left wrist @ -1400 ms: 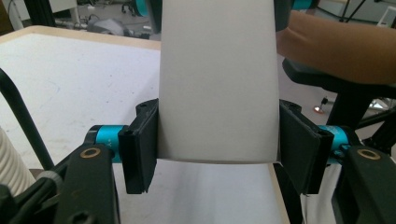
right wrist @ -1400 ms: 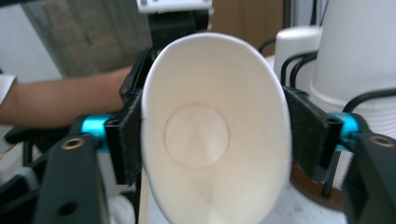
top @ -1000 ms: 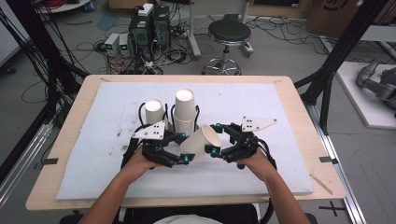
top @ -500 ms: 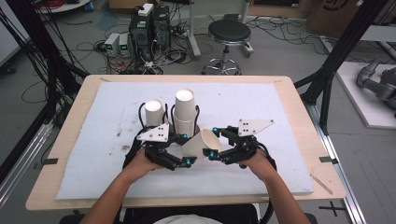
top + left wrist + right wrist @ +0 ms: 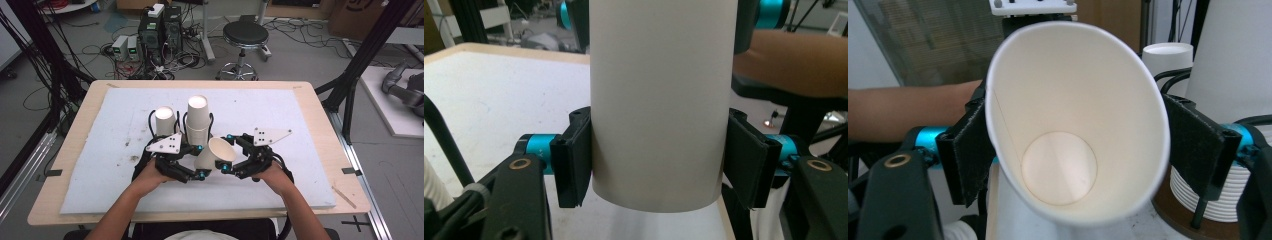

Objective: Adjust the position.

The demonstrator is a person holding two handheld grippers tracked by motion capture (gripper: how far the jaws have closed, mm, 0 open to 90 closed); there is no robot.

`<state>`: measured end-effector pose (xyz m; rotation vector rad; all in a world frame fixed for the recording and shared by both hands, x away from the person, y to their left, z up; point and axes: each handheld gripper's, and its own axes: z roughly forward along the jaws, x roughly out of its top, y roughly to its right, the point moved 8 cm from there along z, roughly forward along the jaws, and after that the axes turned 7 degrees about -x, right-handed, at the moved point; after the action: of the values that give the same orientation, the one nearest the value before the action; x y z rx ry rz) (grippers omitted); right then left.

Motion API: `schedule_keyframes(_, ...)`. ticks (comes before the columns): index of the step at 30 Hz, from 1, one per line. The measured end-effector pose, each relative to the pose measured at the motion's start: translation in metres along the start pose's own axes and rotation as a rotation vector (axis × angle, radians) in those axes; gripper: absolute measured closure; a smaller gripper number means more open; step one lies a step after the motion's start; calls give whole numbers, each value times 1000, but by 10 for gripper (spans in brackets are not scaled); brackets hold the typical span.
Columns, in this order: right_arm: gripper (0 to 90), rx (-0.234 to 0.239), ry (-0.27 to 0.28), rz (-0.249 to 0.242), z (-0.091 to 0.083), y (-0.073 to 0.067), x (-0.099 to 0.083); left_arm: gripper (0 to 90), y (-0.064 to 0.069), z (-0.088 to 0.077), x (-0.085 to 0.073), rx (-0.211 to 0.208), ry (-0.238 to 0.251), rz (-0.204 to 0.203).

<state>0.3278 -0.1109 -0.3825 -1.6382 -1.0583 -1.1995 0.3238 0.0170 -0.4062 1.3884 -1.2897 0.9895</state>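
Gripping one tilted paper cup (image 5: 216,155) — left gripper (image 5: 199,161), right gripper (image 5: 226,152).

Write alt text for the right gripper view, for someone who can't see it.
A white paper cup faces the camera mouth-first, its rim squeezed oval between the right gripper's two black jaws. Behind it at right, a stack of cups stands on the table.

Black stool (image 5: 245,37) behind table (image 5: 320,105)
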Motion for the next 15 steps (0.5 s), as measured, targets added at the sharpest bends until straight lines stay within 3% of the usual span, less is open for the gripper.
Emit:
schedule_keyframes(4,211,7,19,6,2,-1,1,357,0,1,1,-4,8,3)
schedule_keyframes(5,273,5,21,-6,2,-2,1,358,1,2,0,-6,5,2)
schedule_keyframes(8,315,15,25,-24,1,-3,2,360,1,3,-1,-1,-1,0)
schedule_keyframes(12,351,26,-7,-30,1,-3,0,342,0,5,-3,12,-27,-11)
schedule_keyframes(15,354,9,-38,-62,2,-2,-2,302,-1,6,-4,25,-34,-31)
